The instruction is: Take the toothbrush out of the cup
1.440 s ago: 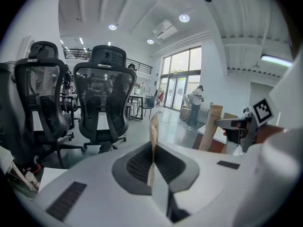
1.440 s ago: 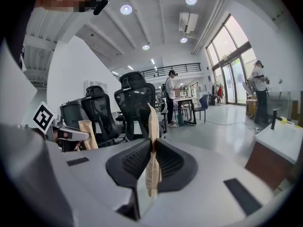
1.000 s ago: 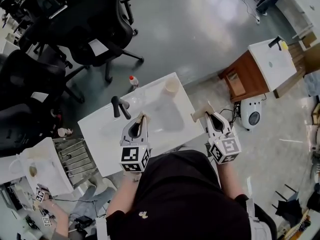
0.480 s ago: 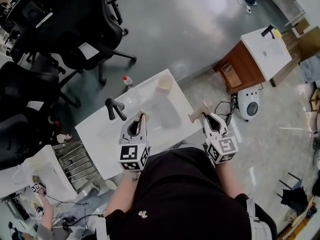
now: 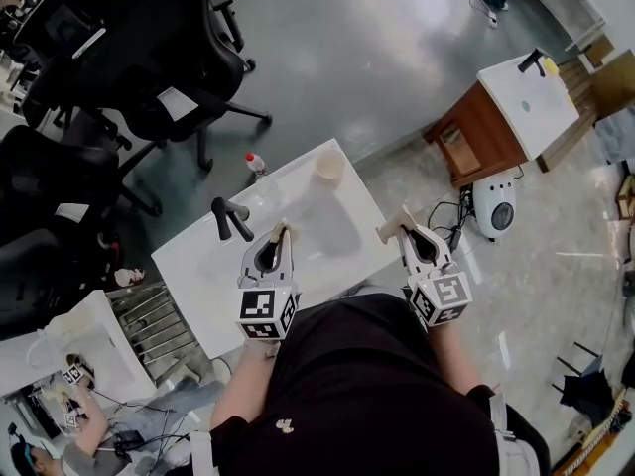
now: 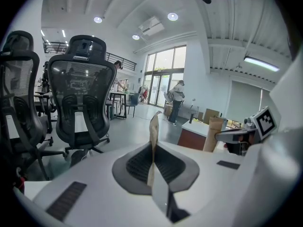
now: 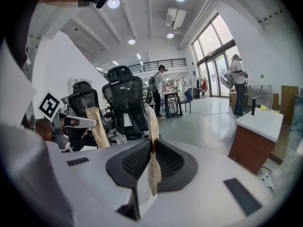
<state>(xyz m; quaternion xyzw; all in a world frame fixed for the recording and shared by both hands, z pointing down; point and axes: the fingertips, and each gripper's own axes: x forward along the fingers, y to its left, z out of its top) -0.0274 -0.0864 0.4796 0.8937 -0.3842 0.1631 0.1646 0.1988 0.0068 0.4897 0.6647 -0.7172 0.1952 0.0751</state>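
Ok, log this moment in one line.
left hand-held gripper: shut, empty | right hand-held gripper: shut, empty | cup: far right corner of counter, untouched | toothbrush: not discernible

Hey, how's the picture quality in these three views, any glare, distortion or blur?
Head view: sharp, with a soft sheen on the grey floor and bowed edges. Left gripper view: strong fisheye, black corners, windows washed bright. Right gripper view: same fisheye, ceiling lamp flaring, a mosaic patch laid over the top left.
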